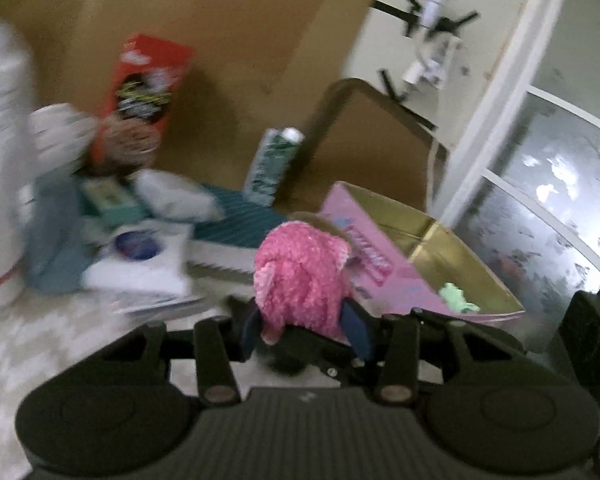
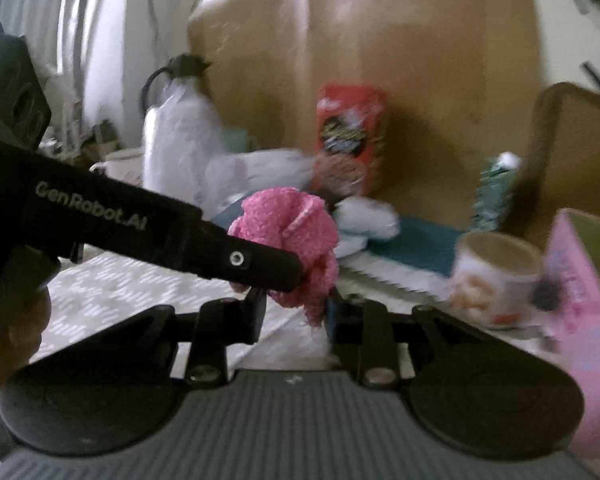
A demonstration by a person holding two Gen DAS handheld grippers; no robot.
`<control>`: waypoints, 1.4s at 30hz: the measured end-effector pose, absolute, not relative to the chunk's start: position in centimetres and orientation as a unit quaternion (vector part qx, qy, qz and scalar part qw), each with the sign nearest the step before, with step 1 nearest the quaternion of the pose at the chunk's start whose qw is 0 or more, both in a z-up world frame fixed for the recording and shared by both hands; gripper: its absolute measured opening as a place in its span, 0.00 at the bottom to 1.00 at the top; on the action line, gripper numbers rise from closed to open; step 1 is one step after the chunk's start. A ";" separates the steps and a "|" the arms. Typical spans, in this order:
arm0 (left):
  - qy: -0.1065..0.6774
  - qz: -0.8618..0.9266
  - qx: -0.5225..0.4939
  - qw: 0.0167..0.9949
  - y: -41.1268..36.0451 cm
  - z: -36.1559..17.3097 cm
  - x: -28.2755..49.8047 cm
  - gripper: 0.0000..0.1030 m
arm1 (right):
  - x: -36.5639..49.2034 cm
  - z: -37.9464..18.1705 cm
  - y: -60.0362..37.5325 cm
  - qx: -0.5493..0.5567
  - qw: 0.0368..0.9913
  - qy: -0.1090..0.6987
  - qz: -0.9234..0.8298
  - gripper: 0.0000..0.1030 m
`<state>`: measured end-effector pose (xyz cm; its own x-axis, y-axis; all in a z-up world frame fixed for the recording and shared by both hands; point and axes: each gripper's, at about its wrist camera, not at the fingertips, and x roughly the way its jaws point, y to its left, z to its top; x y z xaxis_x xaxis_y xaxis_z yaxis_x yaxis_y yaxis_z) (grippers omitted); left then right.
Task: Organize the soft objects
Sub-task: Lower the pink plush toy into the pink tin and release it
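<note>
A fluffy pink soft toy (image 1: 300, 276) sits between the blue pads of my left gripper (image 1: 304, 322), which is shut on it and holds it up above the table. In the right wrist view the left gripper (image 2: 280, 274) reaches in from the left with the pink toy (image 2: 288, 228) at its tip. The toy's lower end hangs between the fingers of my right gripper (image 2: 296, 316); a gap shows beside its left finger, so it stands open. A pink box (image 1: 380, 264) with a gold inside lies open at the right, with a small green soft thing (image 1: 458, 298) in it.
A red snack box (image 1: 148, 88), a white bottle (image 2: 172, 148), a green-white carton (image 1: 274, 164), a teal book (image 1: 236, 224) and papers (image 1: 140, 264) crowd the back of the table. A printed mug (image 2: 496, 276) stands beside the pink box (image 2: 580, 320). Brown cardboard (image 1: 228, 60) rises behind.
</note>
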<state>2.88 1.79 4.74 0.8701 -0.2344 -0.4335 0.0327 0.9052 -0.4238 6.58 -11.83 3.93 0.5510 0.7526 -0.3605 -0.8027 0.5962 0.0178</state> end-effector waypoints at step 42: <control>0.247 -0.034 -0.111 0.962 -4.1 4.2 4.4 0.74 | 8.1 5.0 -26.9 0.041 0.972 0.084 0.214 0.62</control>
<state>4.41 -4.10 4.17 0.8757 -0.1203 -0.4676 0.0111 0.9732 -0.2296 8.14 -26.85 4.97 0.8947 0.4224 -0.1451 -0.4087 0.9054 0.1153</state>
